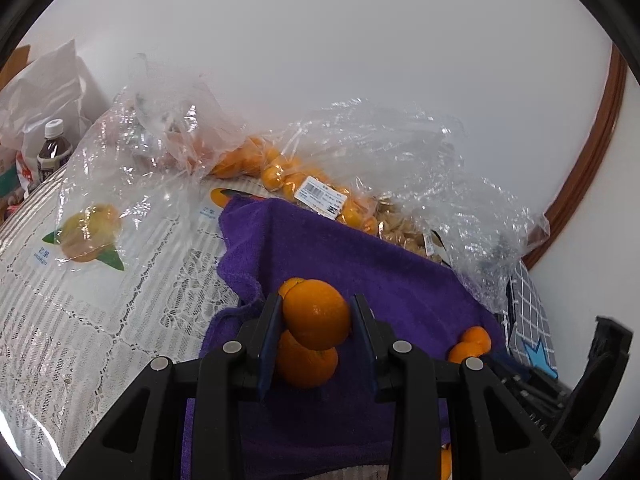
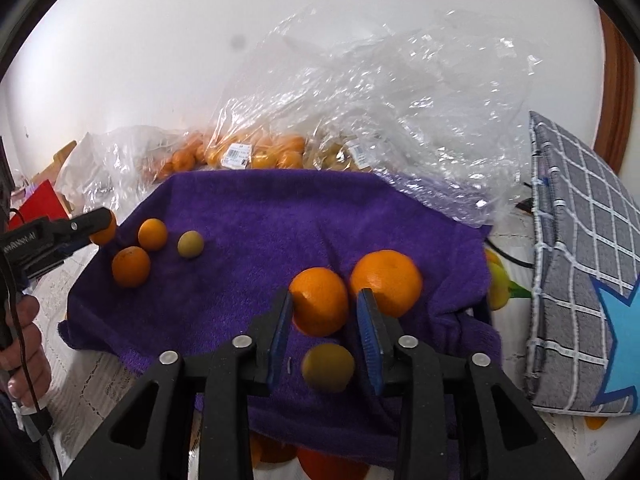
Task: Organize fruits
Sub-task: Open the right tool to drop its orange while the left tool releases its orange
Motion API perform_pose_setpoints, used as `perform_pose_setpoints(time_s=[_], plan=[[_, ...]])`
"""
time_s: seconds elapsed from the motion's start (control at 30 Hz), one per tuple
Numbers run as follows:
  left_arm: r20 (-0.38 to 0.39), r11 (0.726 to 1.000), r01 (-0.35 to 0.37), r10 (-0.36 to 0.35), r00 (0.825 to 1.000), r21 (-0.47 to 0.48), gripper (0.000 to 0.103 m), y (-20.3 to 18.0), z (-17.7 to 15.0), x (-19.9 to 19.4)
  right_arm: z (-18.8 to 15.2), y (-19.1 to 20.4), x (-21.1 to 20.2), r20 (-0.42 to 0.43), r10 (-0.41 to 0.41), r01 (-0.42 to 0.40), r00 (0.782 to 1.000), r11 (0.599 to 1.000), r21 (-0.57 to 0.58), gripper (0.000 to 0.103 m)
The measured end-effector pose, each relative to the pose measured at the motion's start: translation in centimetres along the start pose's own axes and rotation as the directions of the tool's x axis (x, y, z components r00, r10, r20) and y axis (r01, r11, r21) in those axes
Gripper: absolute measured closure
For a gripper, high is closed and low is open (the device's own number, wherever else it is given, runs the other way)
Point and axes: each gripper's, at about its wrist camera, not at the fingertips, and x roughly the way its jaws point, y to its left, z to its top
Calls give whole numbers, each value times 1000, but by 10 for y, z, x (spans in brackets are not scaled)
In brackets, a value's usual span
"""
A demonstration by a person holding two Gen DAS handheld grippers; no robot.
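Observation:
A purple towel lies on the table. In the left wrist view my left gripper is shut on an orange, held above another orange on the towel. In the right wrist view my right gripper is shut on an orange, beside a bigger orange and above a small yellow-green fruit. The left gripper shows at the left with its orange. Two oranges and a greenish fruit lie near it.
Clear plastic bags of small oranges lie behind the towel. A mango picture card sits on the lace tablecloth. A dark bottle stands far left. A grey checked cushion lies at the right.

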Motion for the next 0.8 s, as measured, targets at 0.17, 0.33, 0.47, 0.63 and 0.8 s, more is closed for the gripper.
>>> perform_pose_setpoints(time_s=[0.17, 0.33, 0.47, 0.63, 0.8], plan=[[-24, 999, 20, -19, 1000, 39, 70, -10, -4, 4, 3, -13, -17, 56, -11, 9, 998, 999, 38, 56], [-50, 995, 9, -4, 999, 96, 70, -23, -11, 9, 1, -35, -22, 77, -26, 17, 997, 994, 109, 55], [-72, 989, 18, -7, 997, 145, 70, -33, -16, 8, 1, -43, -28, 99, -48, 34, 994, 990, 140, 55], [-108, 985, 14, 4, 994, 170, 70, -40, -22, 14, 0, -48, -28, 109, -44, 26, 993, 986, 162, 55], [-119, 984, 9, 12, 993, 177, 70, -42, -24, 17, -3, -52, -23, 100, -35, 16, 994, 983, 185, 55]])
